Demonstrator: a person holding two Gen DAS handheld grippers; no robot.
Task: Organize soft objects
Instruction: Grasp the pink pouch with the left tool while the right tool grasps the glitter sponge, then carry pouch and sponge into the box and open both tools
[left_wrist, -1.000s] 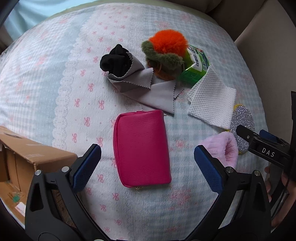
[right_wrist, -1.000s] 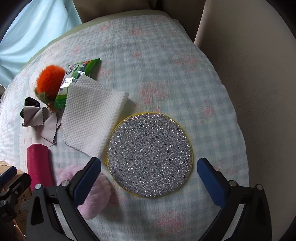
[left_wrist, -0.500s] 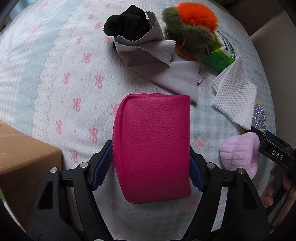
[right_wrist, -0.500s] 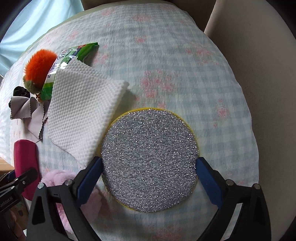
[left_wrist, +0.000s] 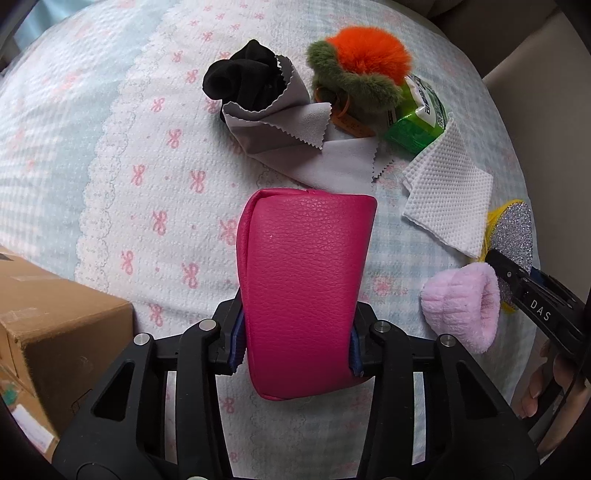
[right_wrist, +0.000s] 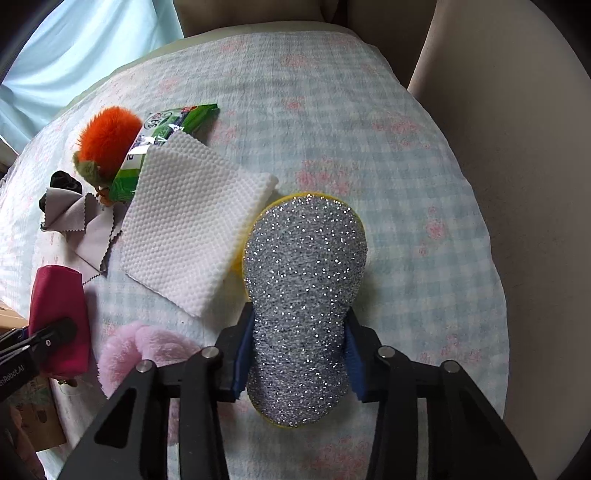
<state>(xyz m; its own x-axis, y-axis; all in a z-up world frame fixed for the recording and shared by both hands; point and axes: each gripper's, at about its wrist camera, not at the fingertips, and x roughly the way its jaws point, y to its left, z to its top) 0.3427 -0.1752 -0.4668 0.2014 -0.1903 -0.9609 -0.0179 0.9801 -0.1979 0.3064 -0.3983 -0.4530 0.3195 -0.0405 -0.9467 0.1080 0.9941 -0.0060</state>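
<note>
Your left gripper (left_wrist: 297, 343) has just closed its jaws on the pink pouch (left_wrist: 303, 288), and the blue pads squeeze its near end from both sides. The pouch lies on the bedspread (left_wrist: 122, 155) and points away from you.

Your right gripper (right_wrist: 297, 354) has just closed too: its pads pinch the glitter sponge (right_wrist: 303, 295) so hard that the disc is waisted between them. Only the right wrist view shows this grip; in the left view you see just a sliver of the sponge (left_wrist: 513, 232) behind the other gripper's arm.

The left view alone shows the cardboard box (left_wrist: 55, 325) just beside the pouch at your left, and your fingers (left_wrist: 535, 391) at the right edge. It also gives the clearest sight of the black sock (left_wrist: 240, 79) tucked in the grey cloth (left_wrist: 295, 140), with the orange and green pompom (left_wrist: 365, 66) beside it.

The right view shows the white wipe (right_wrist: 192, 229) whole, its corner touching the sponge and overlapping the green packet (right_wrist: 162, 144). The pink fluffy piece (right_wrist: 147, 347) lies between the two grippers in both views.
</note>
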